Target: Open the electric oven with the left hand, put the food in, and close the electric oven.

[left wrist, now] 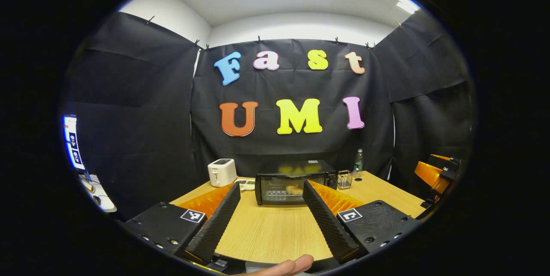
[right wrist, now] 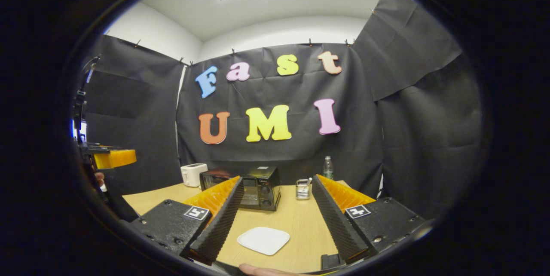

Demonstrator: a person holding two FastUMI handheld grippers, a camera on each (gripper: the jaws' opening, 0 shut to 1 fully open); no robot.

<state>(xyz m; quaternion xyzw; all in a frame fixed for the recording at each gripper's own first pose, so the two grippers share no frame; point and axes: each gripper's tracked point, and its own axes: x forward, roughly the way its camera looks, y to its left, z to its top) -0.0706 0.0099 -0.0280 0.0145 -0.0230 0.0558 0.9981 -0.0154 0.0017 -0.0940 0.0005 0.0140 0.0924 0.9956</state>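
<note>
Two sets of fingers stand spread wide and hold nothing: my left gripper (left wrist: pixel 273 220) and my right gripper (right wrist: pixel 277 224) both hang above the pale wooden bench (left wrist: pixel 275 228), well back from the work.

Straight ahead of the left gripper sits the black electric oven with a glass door (left wrist: pixel 294 186), its door shut. Through the glass I make out a golden, bun-like piece of food (left wrist: pixel 294 189) on the rack, so I judge the loading done and the door closed. From the right gripper view the flat white square plate (right wrist: pixel 264 240) lies bare on the bench, which fits that reading.

If the door needs a last press, I would bring the left fingers in level and square to its top edge, push evenly, and not nudge the oven backwards.

Around it: a white two-slot toaster (left wrist: pixel 221 172) stands to the oven's left, a small clear holder with items inside (left wrist: pixel 344 179) just to its right, and a green-capped plastic bottle (left wrist: pixel 359 164) behind that. None blocks a straight approach. My right gripper also shows at the far right of the left gripper view, clear of the oven.
</note>
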